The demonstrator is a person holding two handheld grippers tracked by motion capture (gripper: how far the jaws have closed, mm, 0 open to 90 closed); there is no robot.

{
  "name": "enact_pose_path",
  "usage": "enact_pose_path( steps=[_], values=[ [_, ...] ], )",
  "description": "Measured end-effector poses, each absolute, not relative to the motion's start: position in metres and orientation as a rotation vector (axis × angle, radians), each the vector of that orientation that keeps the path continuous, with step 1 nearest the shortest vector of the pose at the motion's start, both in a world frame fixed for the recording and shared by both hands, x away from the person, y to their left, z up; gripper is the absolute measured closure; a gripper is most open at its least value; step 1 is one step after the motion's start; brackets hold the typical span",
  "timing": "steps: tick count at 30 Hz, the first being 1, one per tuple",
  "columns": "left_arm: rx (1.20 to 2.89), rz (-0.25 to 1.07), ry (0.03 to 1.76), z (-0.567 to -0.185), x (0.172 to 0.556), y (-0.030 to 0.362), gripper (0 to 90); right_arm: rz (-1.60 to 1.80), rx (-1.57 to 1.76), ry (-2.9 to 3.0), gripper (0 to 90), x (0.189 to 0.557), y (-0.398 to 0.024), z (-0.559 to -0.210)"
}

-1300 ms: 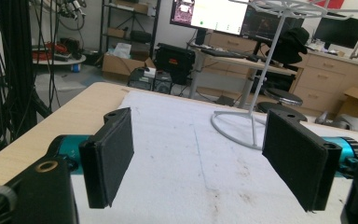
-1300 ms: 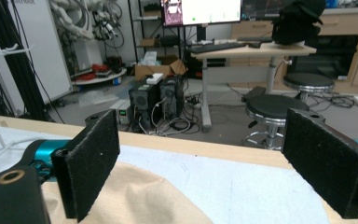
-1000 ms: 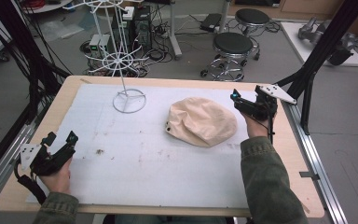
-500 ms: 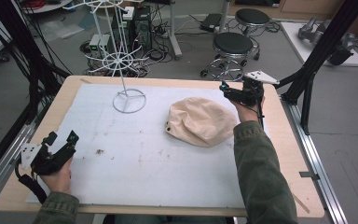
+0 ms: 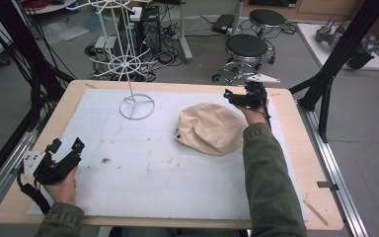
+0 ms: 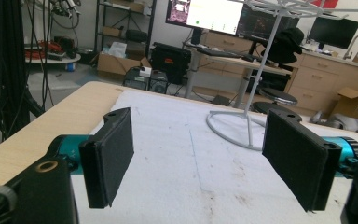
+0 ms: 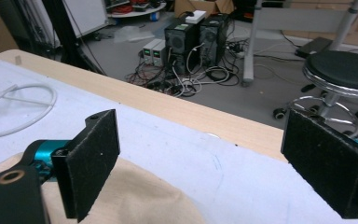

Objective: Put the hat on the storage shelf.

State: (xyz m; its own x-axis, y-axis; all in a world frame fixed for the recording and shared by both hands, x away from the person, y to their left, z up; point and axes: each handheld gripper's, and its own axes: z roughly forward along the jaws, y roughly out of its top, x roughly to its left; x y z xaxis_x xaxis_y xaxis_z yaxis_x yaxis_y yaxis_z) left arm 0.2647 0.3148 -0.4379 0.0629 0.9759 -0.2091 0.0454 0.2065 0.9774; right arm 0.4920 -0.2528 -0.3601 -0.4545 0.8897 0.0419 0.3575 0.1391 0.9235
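White padding (image 5: 177, 177) covers the wooden table (image 5: 301, 143), with computer towers and stools on the grey floor beyond. On the pad's right half lies a beige cloth hat (image 5: 209, 128), domed and slightly crumpled, a small dark eyelet near its left edge. The right gripper (image 5: 242, 97) hovers just past the hat's far right edge, jaws spread wide with nothing between them. The left gripper (image 5: 64, 153) rests near the table's front left corner, well apart from the hat, jaws likewise spread. A white wire stand (image 5: 135, 106) stands behind.

A white wire stand (image 5: 128, 64) rises, seemingly empty, beyond two stools (image 5: 247, 47).
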Motion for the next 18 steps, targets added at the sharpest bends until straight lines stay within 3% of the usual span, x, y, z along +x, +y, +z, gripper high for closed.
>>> enact_pose_path(
  steps=[18],
  values=[
    [1.121, 0.941, 1.284, -0.440, 0.268, 0.312, 24.9, 1.057, 1.106, 2.214, 10.7, 0.511, -0.242, -0.408]
  ],
)
